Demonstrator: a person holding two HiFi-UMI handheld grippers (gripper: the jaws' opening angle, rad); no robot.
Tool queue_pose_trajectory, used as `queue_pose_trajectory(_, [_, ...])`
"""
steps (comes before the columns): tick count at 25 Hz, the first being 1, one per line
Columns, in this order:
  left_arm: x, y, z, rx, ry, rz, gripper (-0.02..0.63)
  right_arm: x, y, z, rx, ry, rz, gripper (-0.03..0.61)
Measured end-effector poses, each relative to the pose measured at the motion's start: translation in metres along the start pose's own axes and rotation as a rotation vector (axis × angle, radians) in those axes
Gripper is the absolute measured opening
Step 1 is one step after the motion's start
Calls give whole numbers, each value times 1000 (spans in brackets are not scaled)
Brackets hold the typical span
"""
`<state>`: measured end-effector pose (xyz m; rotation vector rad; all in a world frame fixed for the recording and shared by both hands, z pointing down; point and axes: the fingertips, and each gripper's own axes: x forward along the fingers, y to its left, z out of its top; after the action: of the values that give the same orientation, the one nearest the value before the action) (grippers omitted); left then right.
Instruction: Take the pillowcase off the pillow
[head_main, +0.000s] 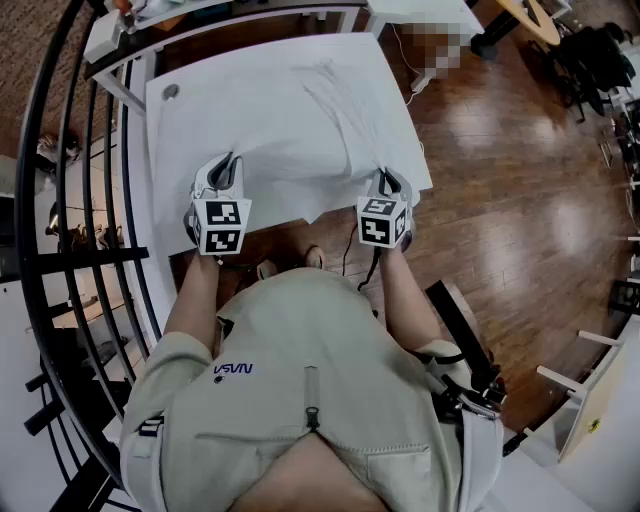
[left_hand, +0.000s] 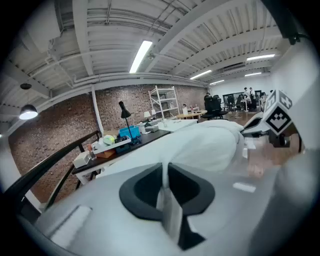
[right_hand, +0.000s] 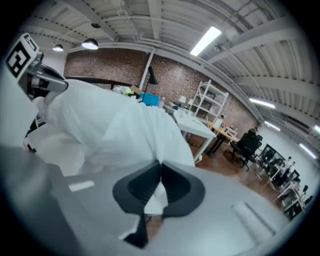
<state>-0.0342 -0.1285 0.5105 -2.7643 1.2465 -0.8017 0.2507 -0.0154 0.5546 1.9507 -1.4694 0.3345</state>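
Note:
A white pillow in its white pillowcase lies across the white table. My left gripper is shut on the pillowcase's near left edge, and white cloth runs out from between its black pads. My right gripper is shut on the near right corner, where cloth fans out from its closed pads. The fabric is pulled taut toward the right gripper. Each gripper view shows the other gripper's marker cube.
A black railing runs along the left of the table. The person's torso stands at the table's near edge. Wooden floor lies to the right. A desk with a lamp and boxes stands beyond the table.

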Motion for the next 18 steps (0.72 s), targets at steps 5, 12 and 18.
queue_pose_trajectory(5, [-2, -40, -57, -36, 113, -91, 47, 11, 22, -56, 27, 136, 82, 11])
queue_pose_trajectory(12, [-3, -49, -64, -41, 99, -102, 80, 10, 27, -65, 42, 131, 106, 12])
queue_pose_trajectory(18, [-18, -48, -49, -83, 85, -119, 147, -15, 41, -41, 148, 92, 273, 35])
